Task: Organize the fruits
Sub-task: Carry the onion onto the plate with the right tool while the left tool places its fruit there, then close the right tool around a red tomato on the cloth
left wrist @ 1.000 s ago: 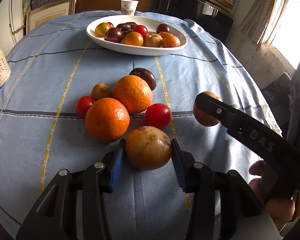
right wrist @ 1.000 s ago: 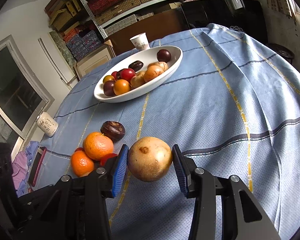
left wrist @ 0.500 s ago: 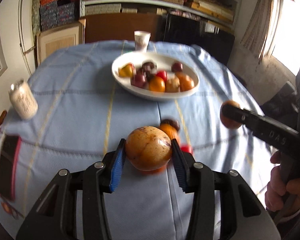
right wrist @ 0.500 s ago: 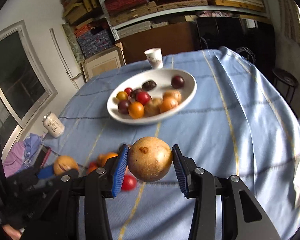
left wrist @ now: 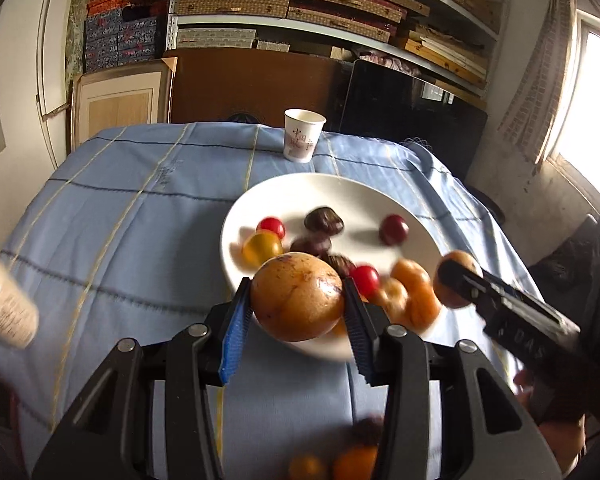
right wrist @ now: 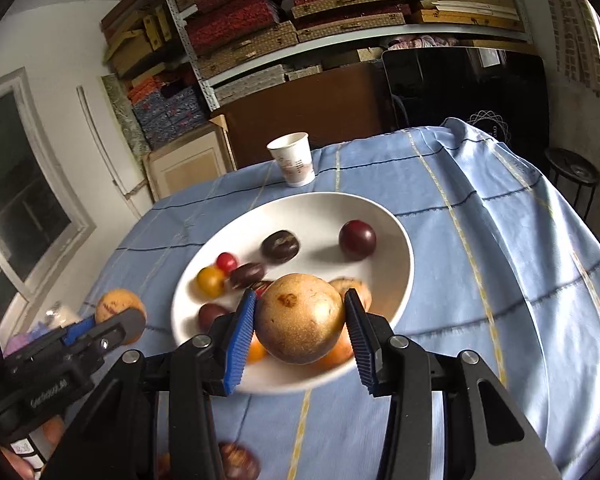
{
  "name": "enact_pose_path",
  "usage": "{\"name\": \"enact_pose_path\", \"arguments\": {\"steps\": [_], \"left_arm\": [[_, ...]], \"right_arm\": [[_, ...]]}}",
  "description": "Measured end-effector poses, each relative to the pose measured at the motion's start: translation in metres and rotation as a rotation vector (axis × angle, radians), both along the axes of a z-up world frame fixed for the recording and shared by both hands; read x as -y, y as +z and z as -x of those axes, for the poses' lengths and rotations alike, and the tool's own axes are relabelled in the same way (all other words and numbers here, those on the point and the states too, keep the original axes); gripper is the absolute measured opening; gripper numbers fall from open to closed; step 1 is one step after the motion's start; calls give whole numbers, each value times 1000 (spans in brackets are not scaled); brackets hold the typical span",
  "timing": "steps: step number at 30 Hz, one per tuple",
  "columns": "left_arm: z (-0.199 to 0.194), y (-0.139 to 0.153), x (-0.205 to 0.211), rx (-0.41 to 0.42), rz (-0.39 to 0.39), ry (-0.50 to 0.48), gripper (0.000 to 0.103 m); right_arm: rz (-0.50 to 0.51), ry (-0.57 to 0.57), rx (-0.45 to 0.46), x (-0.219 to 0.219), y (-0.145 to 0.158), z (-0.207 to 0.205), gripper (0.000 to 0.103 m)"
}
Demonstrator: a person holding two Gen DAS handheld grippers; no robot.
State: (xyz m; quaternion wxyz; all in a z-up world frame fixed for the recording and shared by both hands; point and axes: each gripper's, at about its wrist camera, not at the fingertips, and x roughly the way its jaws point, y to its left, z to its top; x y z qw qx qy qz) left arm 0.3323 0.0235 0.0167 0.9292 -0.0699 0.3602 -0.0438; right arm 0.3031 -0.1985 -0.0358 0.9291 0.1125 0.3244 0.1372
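Left tool [left wrist: 296, 312]: clamped on a speckled brown fruit [left wrist: 298, 296], carried up from the loose pile to the near rim of the white bowl [left wrist: 332, 188].
Right tool [right wrist: 300, 320]: clamped on a golden fruit [right wrist: 300, 318], likewise brought over the bowl's near edge.
Meaning: both fruits looked ready for release among those in the bowl.
Left behind: a few fruits on the desk [left wrist: 140, 220], nearer than the bowl.

Paper cup [left wrist: 303, 135] on blue tablecloth [left wrist: 140, 216]; box-laden shelves [left wrist: 340, 4] behind.
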Motion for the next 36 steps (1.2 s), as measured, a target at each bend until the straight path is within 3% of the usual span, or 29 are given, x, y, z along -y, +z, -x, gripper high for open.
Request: {"name": "enact_pose_path", "arguments": {"steps": [5,13,15,16,17,21,23,28,32,36], "left_arm": [[-43,-16,-1,-24,24,11,44],[-80,-37,-7,-115,37,-3,44],[-81,-40,-8,-123,52,1,49],[-80,-39,-9,-117,54,5,59],[-77,-36,-8,-99,44,13,65],[-57,-14,-6,-45,24,8,71],[-42,-5,-7,-23,21,17,88],[4,9,-11,33,-30,36,96],[49,-6,-23,67,-62,101,98],[78,-32,-33,-8,-86,119,98]], "right_arm": [[63,1,2,-6,-12,-27,45],[72,3,-8,-8,-19,-47,47],[70,6,-9,-8,-20,-48,48],[65,7,-4,-8,-19,-48,54],[62,6,2,-8,-18,-46,58],[39,24,33,-7,-3,-33,58],[34,41,53,-7,5,-21,59],[41,86,90,-8,14,16,65],[52,124,67,-10,0,43,69],[99,201,-2,-18,-20,64,69]]}}
